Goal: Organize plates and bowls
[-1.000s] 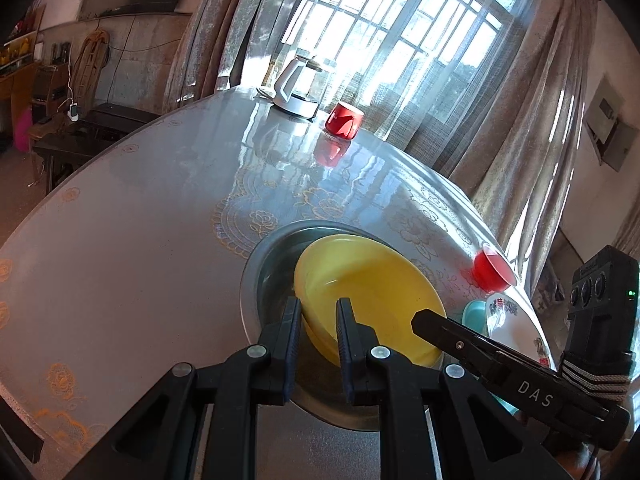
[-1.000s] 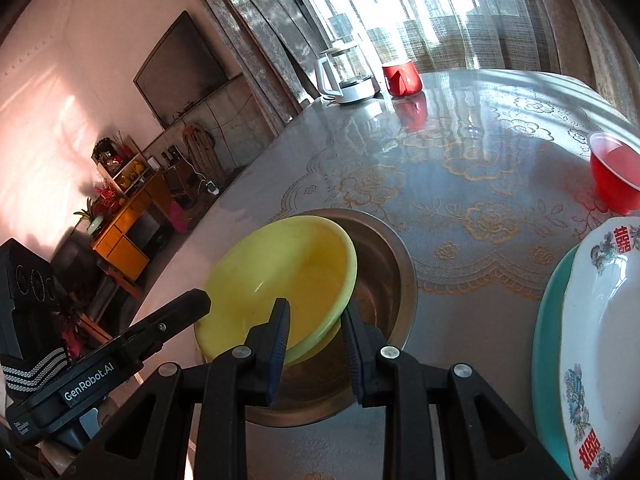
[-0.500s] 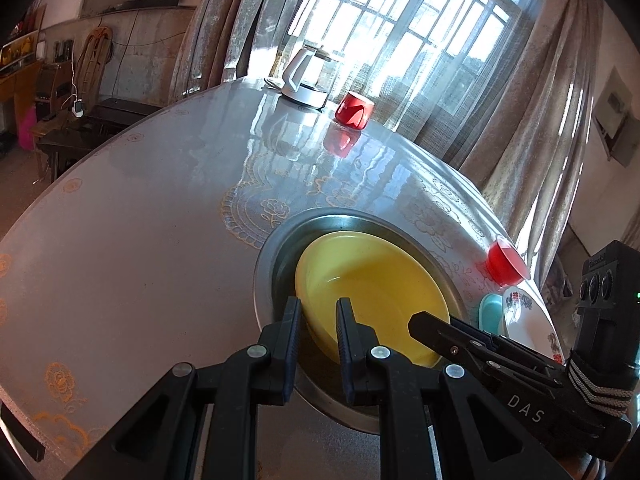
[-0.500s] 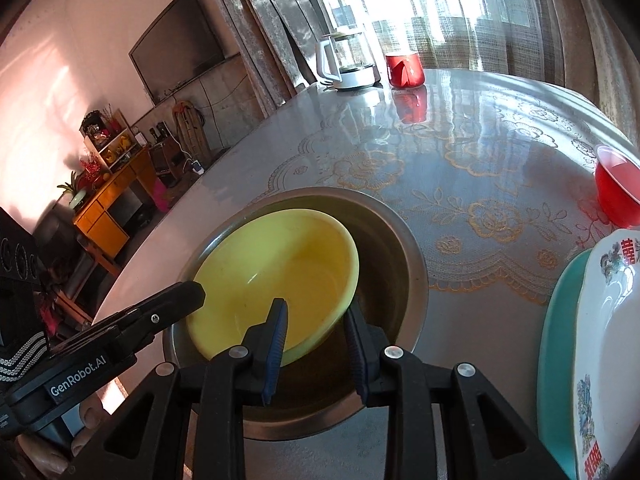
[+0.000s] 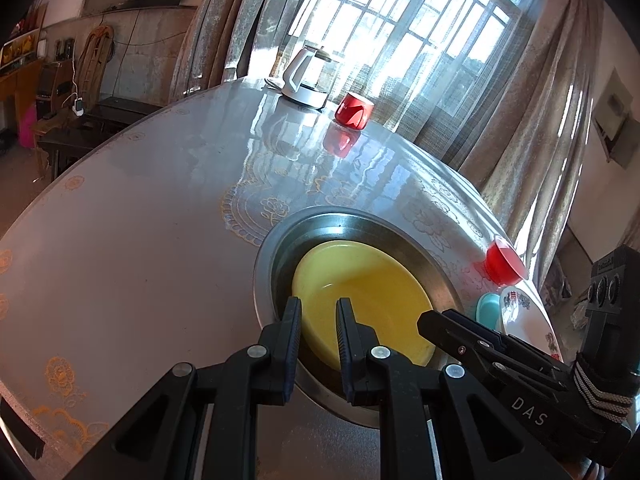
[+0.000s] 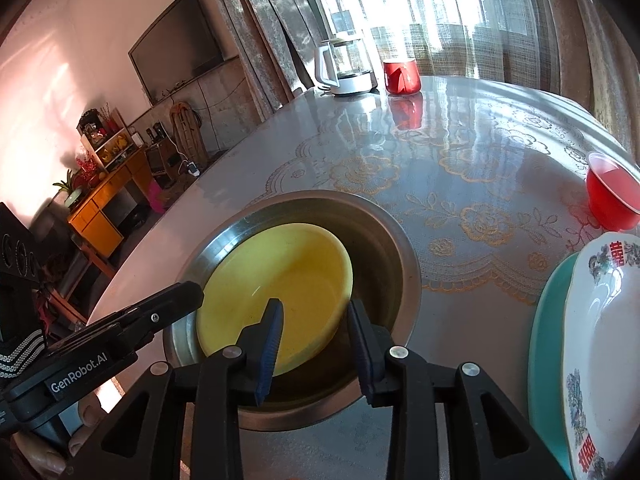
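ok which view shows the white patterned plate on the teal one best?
Right wrist view: the white patterned plate fills the right edge, red characters and flower prints legible, teal plate showing beneath. Left wrist view shows it small and far right, partly behind the right gripper.

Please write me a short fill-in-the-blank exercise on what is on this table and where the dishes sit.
1. The yellow bowl lies inside a larger bowl made of ____.
2. The white patterned plate rests on a plate coloured ____.
3. Beside the white kettle at the table's far edge stands a cup coloured ____.

Missing words: metal; teal; red
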Demonstrator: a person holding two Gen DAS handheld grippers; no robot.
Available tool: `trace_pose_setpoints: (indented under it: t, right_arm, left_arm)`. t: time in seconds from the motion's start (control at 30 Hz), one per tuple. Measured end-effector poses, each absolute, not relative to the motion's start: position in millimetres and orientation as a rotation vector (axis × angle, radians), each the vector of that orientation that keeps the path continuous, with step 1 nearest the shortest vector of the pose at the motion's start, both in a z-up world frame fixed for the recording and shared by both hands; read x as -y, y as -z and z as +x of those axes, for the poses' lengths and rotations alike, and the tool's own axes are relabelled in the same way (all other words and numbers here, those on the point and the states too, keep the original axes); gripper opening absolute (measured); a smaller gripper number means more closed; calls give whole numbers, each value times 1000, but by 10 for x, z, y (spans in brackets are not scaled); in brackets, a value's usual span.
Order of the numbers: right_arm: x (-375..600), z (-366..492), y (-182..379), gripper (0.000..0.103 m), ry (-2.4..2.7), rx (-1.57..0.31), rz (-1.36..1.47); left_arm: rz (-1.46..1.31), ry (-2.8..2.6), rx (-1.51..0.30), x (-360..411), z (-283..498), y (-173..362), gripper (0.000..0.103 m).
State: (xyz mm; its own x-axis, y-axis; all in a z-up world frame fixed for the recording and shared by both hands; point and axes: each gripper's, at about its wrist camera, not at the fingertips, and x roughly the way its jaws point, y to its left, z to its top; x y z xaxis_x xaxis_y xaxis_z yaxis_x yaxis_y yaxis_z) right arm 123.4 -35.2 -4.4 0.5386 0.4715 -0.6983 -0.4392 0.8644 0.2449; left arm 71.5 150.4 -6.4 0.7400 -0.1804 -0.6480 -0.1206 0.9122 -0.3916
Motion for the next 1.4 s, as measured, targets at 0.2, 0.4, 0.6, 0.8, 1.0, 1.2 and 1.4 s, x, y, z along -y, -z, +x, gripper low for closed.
trace_pose_setpoints:
  t: [0.2, 0.4, 0.6, 0.8, 1.0, 1.2, 1.4]
  right_arm:
    - [402, 1216, 42, 35, -538, -835, 48]
    - [427, 1195, 23, 35, -536, -830, 65]
    - [503, 1156, -65, 37, -534, -803, 93]
    - [650, 1123, -132, 39, -514, -787, 129]
    - [878, 1114, -167, 40, -478, -784, 173]
    - [1051, 1114, -277, 41, -464, -756, 176]
    - [1173, 1128, -310, 44, -433, -757, 164]
  left_arm:
    - [-423, 45, -749, -1468, 704, 69, 16]
    - [-416, 44, -744, -1469, 692, 36, 18]
    - [-396, 50, -732, -1419, 660, -30, 19]
    - [-357, 62, -725, -1299, 641, -89, 19]
    - [-314, 76, -720, -1161, 629, -139, 19]
    - [-280, 84, -717, -1026, 654, -193, 20]
    - [-236, 104, -712, -863, 653, -245, 22]
